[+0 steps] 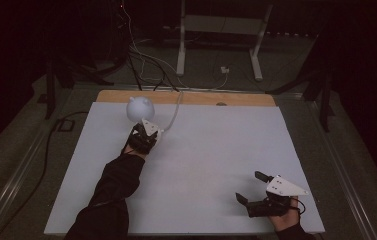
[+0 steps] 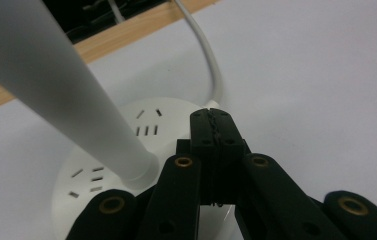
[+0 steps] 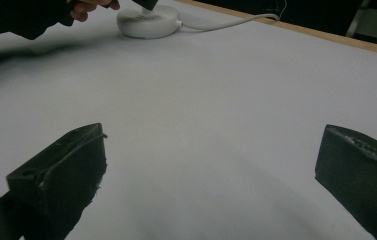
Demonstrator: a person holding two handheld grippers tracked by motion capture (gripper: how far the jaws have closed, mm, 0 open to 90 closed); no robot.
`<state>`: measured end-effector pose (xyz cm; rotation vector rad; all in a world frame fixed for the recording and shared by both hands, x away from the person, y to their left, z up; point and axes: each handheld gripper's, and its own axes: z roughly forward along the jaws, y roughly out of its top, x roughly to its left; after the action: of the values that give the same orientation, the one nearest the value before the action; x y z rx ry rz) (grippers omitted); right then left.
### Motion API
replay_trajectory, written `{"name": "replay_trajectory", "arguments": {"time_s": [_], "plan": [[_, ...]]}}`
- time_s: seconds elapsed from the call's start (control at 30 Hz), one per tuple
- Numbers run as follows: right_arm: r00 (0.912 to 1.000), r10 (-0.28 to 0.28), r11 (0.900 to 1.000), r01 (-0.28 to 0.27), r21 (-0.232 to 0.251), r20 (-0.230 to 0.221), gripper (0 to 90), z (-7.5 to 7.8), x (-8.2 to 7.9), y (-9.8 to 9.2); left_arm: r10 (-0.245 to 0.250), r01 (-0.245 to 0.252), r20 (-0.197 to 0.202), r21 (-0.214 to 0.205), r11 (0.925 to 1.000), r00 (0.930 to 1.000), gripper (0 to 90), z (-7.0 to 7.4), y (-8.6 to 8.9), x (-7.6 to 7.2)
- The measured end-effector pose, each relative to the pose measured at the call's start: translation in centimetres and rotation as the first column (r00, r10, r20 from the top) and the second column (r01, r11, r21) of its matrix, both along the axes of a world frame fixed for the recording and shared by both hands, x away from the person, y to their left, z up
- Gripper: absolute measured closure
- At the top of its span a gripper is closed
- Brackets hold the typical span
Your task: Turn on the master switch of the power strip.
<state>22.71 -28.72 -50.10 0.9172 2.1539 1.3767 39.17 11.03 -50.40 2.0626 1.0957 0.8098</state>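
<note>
Behind the left tool (image 2: pixel 211 117), lamp base (image 2: pixel 151 117) partly hidden.

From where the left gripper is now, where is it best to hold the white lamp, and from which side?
Probably the slanted white stem, just above the round base. It is slim enough to fit between open fingers, while the base is wide and flat. The left gripper, shut beside the stem, could open and close across it from the person's side, away from the cord.
</note>
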Motion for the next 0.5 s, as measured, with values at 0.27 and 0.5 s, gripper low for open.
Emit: {"name": "replay_trajectory", "arguments": {"time_s": [0.27,0.5], "plan": [[1.0000,0.002,1.0000,-0.002,-0.005,0.001,0.0,0.0,0.0,0.0,-0.007,0.004,0.034,0.066,0.9978,0.9994,90.0,-0.8,-0.7,0.2],[1.0000,0.002,1.0000,-0.002,-0.007,0.001,0.0,0.0,0.0,0.0,0.007,-0.015,0.061,0.135,0.9908,0.9981,90.0,-1.3,-1.1,0.3]]}}
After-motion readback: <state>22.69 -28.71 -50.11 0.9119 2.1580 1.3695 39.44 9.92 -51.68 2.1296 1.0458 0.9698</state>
